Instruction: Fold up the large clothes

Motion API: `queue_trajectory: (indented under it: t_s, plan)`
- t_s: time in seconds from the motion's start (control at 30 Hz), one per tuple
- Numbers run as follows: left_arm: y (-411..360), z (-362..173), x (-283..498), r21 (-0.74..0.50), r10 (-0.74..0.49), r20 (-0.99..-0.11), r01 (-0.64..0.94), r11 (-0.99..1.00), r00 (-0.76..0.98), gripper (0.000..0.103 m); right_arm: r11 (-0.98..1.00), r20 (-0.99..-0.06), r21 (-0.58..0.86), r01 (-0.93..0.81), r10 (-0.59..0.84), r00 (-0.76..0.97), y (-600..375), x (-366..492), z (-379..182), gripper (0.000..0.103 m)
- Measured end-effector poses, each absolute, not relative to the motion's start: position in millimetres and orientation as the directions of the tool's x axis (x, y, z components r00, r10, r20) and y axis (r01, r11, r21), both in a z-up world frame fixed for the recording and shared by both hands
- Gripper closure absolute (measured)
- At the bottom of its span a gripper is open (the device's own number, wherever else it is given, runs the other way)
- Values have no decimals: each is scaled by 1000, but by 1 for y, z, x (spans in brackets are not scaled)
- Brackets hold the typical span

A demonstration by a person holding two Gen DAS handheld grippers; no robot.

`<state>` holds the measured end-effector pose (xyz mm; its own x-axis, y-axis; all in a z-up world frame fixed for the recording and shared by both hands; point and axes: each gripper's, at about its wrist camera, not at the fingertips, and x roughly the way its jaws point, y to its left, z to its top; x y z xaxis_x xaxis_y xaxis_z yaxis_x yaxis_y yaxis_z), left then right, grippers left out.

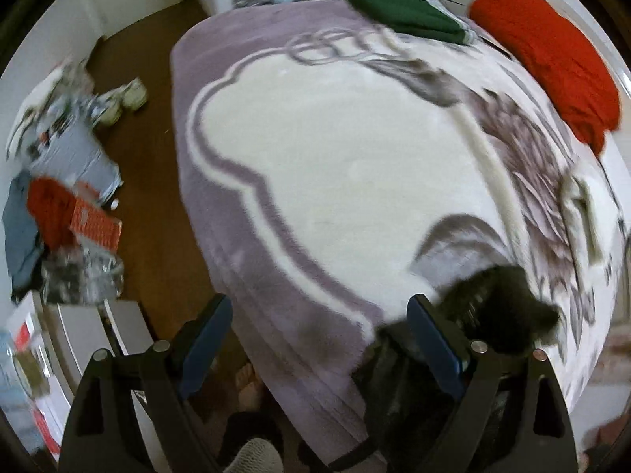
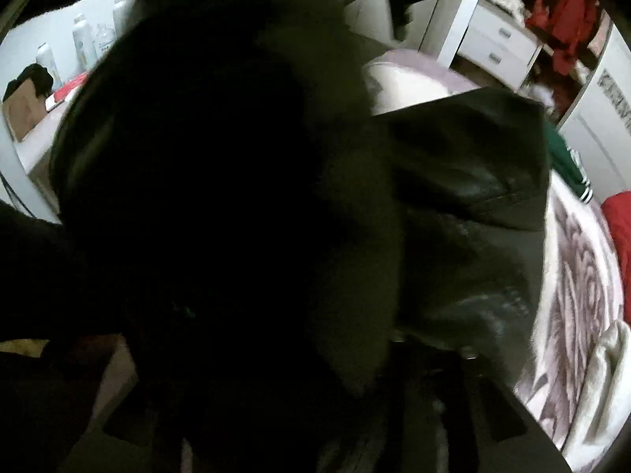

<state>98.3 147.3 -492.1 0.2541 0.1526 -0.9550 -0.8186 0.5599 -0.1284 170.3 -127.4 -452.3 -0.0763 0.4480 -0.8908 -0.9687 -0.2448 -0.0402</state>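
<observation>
The left gripper [image 1: 319, 339], jaws spread wide and holding nothing, is pointing steeply down over the bed [image 1: 335, 165], leaving its blanket bare as a folding surface. A dark jacket [image 2: 453, 197] is draping over the right gripper, hiding its jaws, so their state cannot be told; folded clothes [image 1: 398, 8] are lying at the far edge.

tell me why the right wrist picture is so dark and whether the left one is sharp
Right wrist view: a dark garment hangs close over the lens, blocking most light; only the edges show the lit room and the blanket. Left wrist view: bright, but motion-blurred, worst on the floor clutter and the blanket's pattern, with fisheye bending of the bed's edges; the left gripper stays fairly crisp.
</observation>
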Motion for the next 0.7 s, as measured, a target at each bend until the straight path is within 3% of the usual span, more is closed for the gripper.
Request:
queue_trajectory:
  t_s: [0.03,0.07,0.37,0.57,0.7]
  plan:
    - [144,-487,101,-140,143,-953,-805,577,269,12,-221,-891,5,-975,442,-105,-128,176,-443,40]
    - [143,-481,104,-152,135,-950,-796,586,282,12,-201,-892,41,-979,435,-127,-129,181,-433,37]
    - [95,-444,140,-189,76,-939,-690,699,335,12,99,-910,298,-949,328,-252,-142,219,-323,35]
    - [62,-465,159,-178,21,-955,-632,754,294,12,331,-854,517,-789,257,-452,-194,247,-294,35]
    - [47,-525,164,-79,35,-986,-639,765,164,12,592,-836,537,-601,275,-475,-228,283,-330,35]
